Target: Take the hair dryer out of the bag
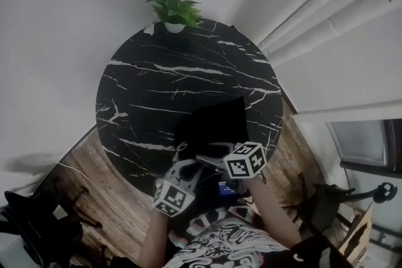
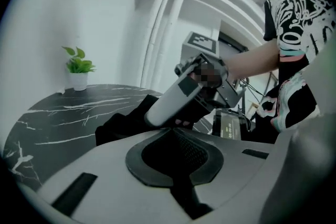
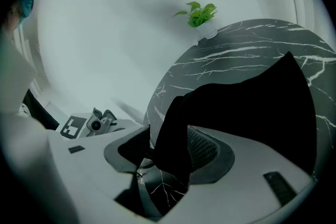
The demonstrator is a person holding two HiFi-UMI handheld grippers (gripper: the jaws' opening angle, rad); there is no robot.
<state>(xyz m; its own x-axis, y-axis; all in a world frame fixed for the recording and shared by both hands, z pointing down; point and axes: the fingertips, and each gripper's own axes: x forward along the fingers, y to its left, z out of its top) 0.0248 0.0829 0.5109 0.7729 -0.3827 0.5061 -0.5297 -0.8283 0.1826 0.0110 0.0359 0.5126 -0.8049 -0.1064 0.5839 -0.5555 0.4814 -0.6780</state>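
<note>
dim, flat, greyish light with low contrast in all three views; the black bag (image 1: 213,119) shows as a featureless dark patch on the table (image 1: 157,72). both gripper views curve hard at the edges, with black vignetted corners and a soft close foreground.

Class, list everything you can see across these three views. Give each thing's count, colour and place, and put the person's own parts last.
table: one, round, black marble with white veins, centre of the head view
bag: one, black, lying on the table's near side
potted plant: one, green leaves in a white pot, at the table's far edge
floor: brown wood, under the table
pipes: several, white, along the wall at the right
left gripper: one, grey, at the table's near edge, jaws together
right gripper: one, grey, jaws apart with a fold of the bag between them
shirt: one, black-and-white pattern, on the person, bottom of the head view
</note>
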